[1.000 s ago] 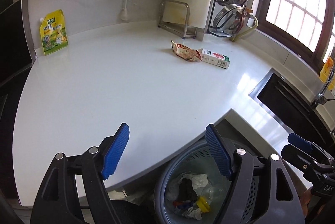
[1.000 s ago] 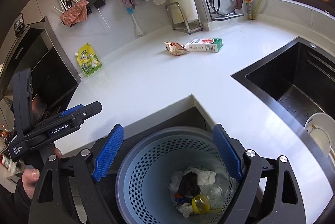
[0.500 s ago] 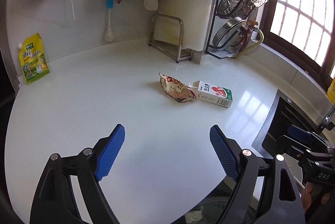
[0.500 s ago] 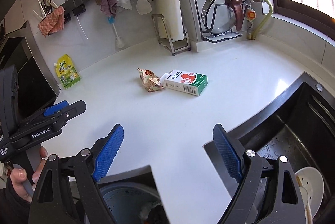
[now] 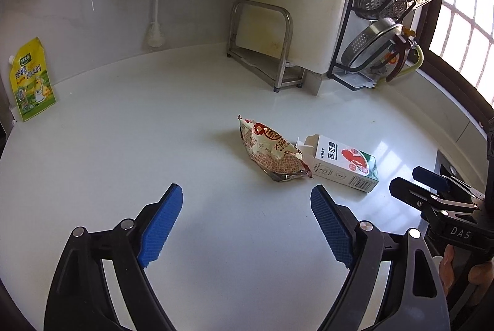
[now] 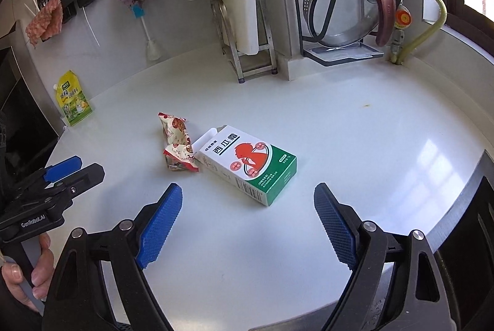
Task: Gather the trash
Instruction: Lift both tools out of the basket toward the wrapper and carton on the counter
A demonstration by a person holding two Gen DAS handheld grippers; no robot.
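Lying near the middle of the white counter (image 6: 355, 151) are the two pieces of trash: a crumpled snack wrapper (image 5: 271, 151) and a small white-green carton (image 6: 250, 164), flat on its side w/ one end flap open; the wrapper's end touches the carton's open end. The left gripper (image 5: 245, 218) hovers before the wrapper w/ jaws spread wide & nothing between them; its pads (image 5: 162, 226) do not touch anything. The right gripper (image 6: 247, 221) stands just before the carton, jaws also released & empty. Judgement: the step in hand is the approach, one gripper per item. To do it well, the right should take the carton across its narrow sides, not the long way, & close gently because the open box can crush. The left should pinch the wrapper at its thick crumpled middle, low to the counter, since thin foil slips. As the items touch, lifting one may drag the other, so lift straight up. Around them the counter is free on all sides; the rack (image 6: 247, 53) & wall are well apart behind, the sink edge (image 6: 472, 195) is at the right.
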